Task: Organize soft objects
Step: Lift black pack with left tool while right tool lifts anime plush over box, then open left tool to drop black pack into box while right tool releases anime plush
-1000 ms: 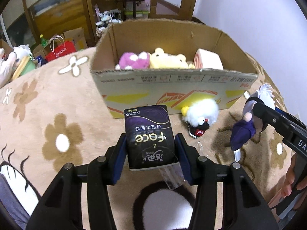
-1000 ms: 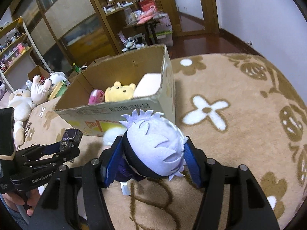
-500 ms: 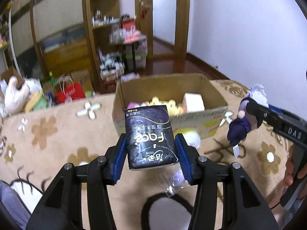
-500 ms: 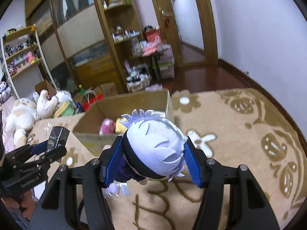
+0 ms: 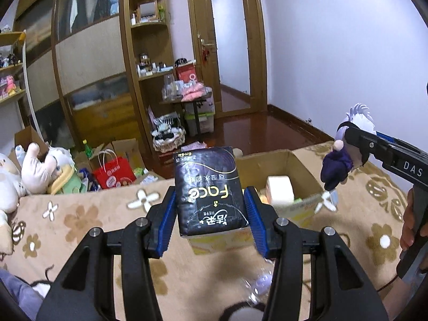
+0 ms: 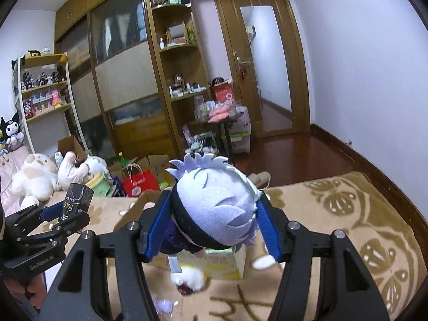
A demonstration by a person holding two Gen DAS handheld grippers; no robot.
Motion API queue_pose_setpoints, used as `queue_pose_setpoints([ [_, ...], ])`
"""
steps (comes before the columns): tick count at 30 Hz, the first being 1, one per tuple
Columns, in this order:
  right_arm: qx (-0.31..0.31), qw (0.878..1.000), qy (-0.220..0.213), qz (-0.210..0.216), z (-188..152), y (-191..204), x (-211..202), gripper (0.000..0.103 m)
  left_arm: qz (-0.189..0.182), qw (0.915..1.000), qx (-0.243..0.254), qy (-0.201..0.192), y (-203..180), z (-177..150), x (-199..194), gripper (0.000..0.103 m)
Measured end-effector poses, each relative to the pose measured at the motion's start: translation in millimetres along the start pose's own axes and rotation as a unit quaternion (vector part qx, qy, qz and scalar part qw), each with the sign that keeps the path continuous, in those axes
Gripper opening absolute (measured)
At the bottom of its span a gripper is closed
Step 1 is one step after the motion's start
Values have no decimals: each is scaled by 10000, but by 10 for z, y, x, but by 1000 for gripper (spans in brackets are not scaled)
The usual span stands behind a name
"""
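tissue pack [image 5: 210, 191] before box [image 5: 299, 163], doll [image 5: 345, 155] right

L gripper [image 5: 210, 215]: raised, pointing fwd, roughly level; jaws clamped on a dark pack, blue pads pressed to both its sides.
R gripper [image 6: 214, 226]: raised, level w/ L, to its right; jaws clamped on a plush head, blue pads against both sides.
R hand [image 5: 409, 227]: wrapped round R grip handle.
L hand [image 6: 32, 291]: partly seen under L handle.

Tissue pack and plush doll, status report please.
Left gripper shut on tissue pack. Right gripper shut on plush doll. Both held above cardboard box; nothing blocking it.
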State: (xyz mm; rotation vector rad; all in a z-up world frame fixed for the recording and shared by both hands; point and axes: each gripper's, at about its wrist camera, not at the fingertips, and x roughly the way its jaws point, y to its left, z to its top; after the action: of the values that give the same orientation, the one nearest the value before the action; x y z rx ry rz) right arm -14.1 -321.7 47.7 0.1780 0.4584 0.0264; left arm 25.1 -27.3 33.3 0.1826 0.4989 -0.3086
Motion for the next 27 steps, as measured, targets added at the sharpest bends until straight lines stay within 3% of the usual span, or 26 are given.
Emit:
queue_pose_setpoints([
  [3,-9,9999,-77,85,86,-1,87,65,141,9998,71,-122,24,114,91,48],
  [12,-283,9992,76,272,214,49,480,65,115,9998,-15,-150,119,421,477,48],
  [27,-131,9974,654,258,-135,-76,1100,66,-145,9990,-89,422,53,96,1169,49],
])
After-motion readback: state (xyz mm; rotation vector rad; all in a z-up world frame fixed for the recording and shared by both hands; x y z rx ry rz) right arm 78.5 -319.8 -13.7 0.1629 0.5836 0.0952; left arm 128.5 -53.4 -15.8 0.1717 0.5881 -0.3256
